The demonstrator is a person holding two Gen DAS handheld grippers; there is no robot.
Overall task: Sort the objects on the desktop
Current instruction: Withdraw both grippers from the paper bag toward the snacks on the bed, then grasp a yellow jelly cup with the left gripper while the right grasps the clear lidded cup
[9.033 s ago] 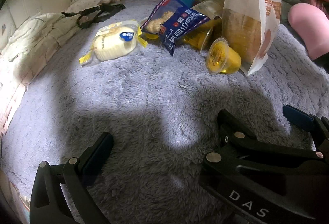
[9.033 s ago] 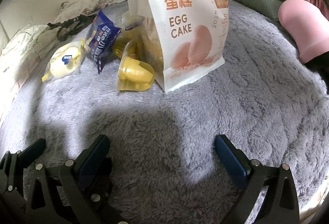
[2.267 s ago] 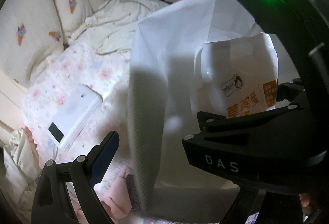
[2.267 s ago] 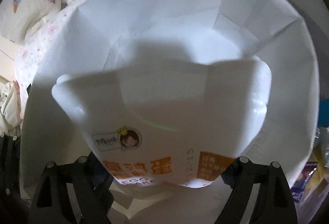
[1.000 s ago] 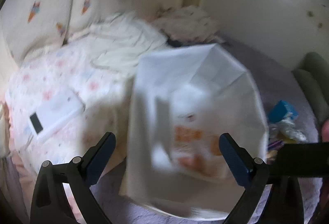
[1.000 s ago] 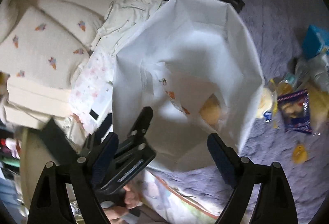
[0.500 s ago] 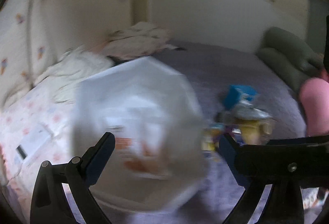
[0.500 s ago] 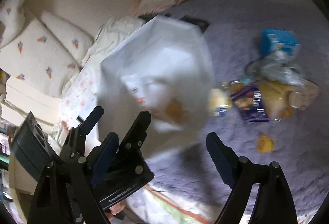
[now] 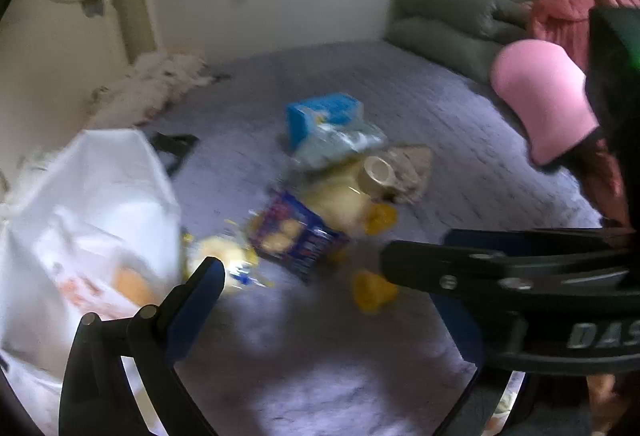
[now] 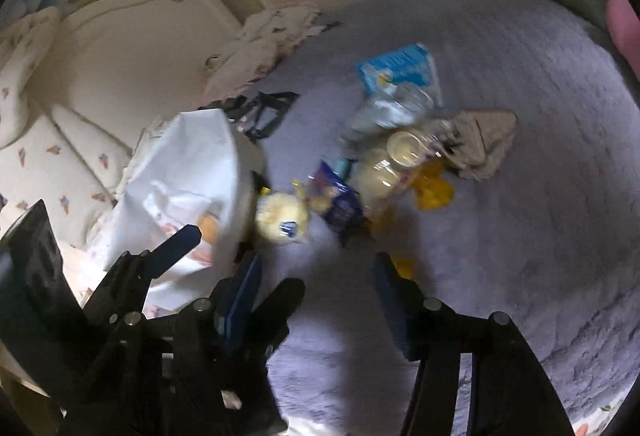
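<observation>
A white paper bag (image 9: 92, 220) stands open at the left on the purple fleece blanket, with the egg cake pack (image 9: 100, 284) inside; the bag also shows in the right wrist view (image 10: 188, 191). Beside it lie a wrapped yellow bun (image 9: 224, 260), a blue snack packet (image 9: 296, 236), a yellow jelly cup (image 9: 372, 292), a clear jar (image 10: 396, 159) and a blue box (image 9: 320, 111). My left gripper (image 9: 332, 304) is open and empty above the blanket. My right gripper (image 10: 316, 296) is open and empty, just right of the left one.
A pink cushion (image 9: 544, 95) and green pillows (image 9: 444, 19) sit at the right. Crumpled cloth (image 9: 160, 75) and a black strap (image 10: 264, 107) lie at the blanket's far left. A tan cloth (image 10: 480, 139) lies by the jar. Ice-cream-print pillows (image 10: 60, 159) are left of the bag.
The egg cake pack went into the white bag and was let go. Both grippers have pulled back and swung right, from over the bag toward the snack pile.
</observation>
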